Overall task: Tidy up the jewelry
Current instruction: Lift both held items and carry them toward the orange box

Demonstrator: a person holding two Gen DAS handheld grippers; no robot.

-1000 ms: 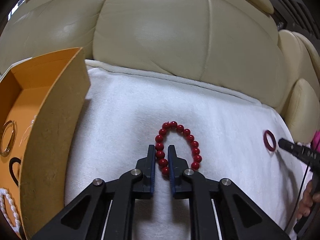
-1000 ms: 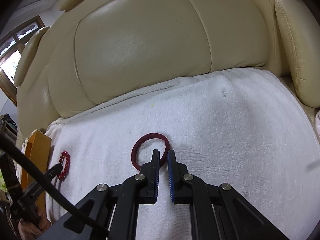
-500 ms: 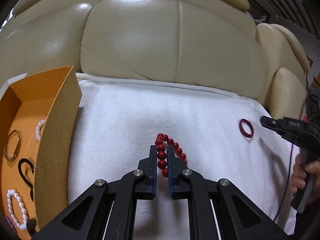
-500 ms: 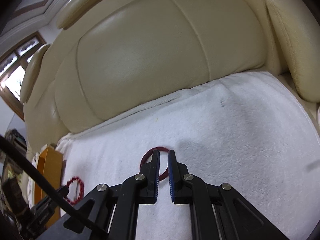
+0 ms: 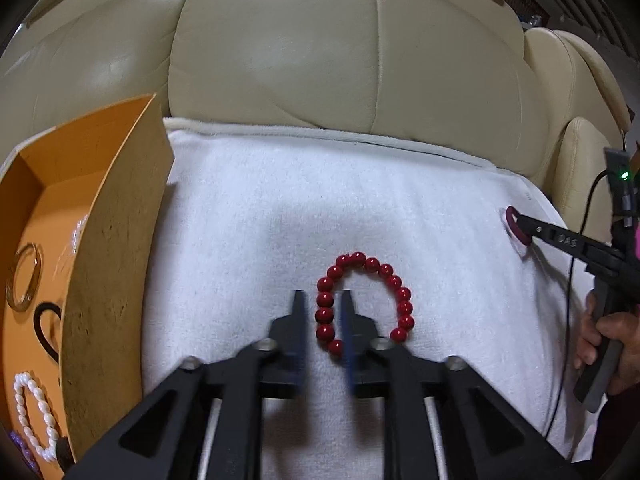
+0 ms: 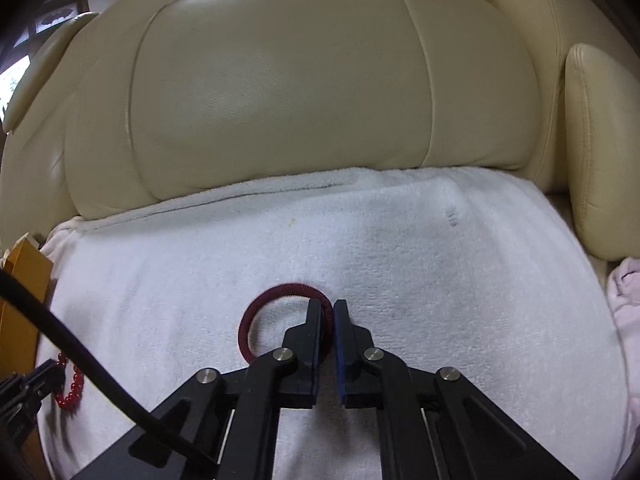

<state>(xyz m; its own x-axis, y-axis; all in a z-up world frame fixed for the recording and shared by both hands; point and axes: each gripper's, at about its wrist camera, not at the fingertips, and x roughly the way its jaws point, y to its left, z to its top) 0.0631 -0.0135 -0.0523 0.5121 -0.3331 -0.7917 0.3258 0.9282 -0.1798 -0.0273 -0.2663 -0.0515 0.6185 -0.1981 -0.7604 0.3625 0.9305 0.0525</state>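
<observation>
Two pieces lay on towel (image 6: 420,240): bead bracelet (image 5: 362,300), left gripper (image 5: 323,304) fingers apart astride one strand; hair tie (image 6: 280,320), right gripper (image 6: 327,312) clamped for lifting.

- Cream leather sofa (image 5: 280,60) as support, seat covered by white towel (image 5: 280,200).
- On towel: red bead bracelet (image 5: 362,300), lying flat, middle.
- Maroon hair tie (image 6: 286,322) on towel, well right of beads.
- Orange box (image 5: 116,260) at towel's left edge.
</observation>
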